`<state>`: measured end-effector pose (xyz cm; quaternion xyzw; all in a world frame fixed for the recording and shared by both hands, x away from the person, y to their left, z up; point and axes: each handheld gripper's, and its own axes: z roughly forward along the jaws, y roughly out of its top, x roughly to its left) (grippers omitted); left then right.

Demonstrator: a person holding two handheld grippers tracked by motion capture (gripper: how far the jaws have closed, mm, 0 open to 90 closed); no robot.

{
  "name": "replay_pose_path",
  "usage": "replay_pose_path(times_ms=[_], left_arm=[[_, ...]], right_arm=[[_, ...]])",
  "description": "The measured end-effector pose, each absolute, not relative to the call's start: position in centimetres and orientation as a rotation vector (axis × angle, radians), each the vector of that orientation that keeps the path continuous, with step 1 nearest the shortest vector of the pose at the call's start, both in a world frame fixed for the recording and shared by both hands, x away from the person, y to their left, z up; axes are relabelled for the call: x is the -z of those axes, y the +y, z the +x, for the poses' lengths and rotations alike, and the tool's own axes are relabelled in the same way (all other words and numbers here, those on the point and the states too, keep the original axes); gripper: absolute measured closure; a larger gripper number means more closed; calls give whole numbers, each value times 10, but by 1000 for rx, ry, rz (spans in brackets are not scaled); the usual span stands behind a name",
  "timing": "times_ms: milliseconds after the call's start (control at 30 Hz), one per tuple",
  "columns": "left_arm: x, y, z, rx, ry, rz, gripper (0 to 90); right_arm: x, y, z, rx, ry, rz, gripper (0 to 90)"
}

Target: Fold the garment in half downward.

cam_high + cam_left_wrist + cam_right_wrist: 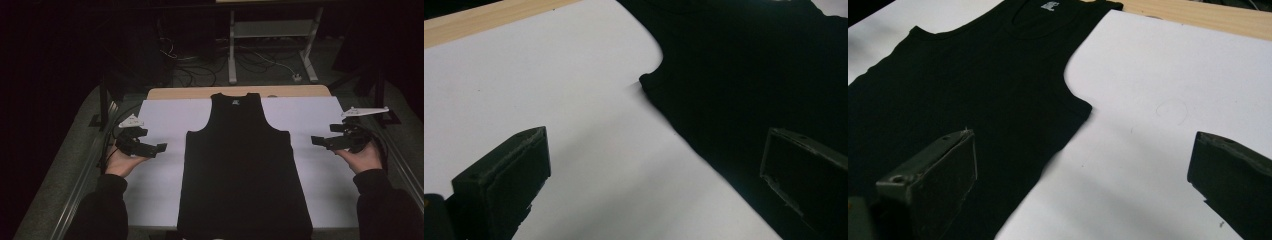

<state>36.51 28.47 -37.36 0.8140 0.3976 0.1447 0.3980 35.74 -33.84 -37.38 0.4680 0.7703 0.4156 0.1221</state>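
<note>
Nearest the camera in the high view, the person's two dark sleeves come in from the bottom edge, and between them the hem of a black tank top [243, 170] hangs just past the near edge of the counter. The garment lies flat and face up on a white sheet [160, 125] that covers most of the counter, its body running away from the person to the straps and neckline at the far end, where a small white label shows inside the collar. The left gripper [150, 148] hovers over bare sheet just off the top's left side, level with the armhole; in the left gripper view its fingers [506, 175] stand wide apart and hold nothing, one over the sheet and the other over the black cloth. The right gripper [320, 141] mirrors it near the right side, fingers [933, 172] likewise spread and empty. Farther off, a strip of bare wood [240, 92] marks the counter's back edge, with cables and a metal stand on the dark floor beyond. The step in hand looks like the approach before a fold: the cloth is smoothed and nothing is gripped yet. The next move probably calls for each gripper to drop to a side seam or strap and pinch the fabric alone, without catching the sheet below.
</note>
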Motion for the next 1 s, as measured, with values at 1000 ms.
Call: replay_pose_path(times_ms=[1000], left_arm=[[368,254,407,-299,1005,2174,0]], right_arm=[[377,-320,391,-1176,2323,1373,0]])
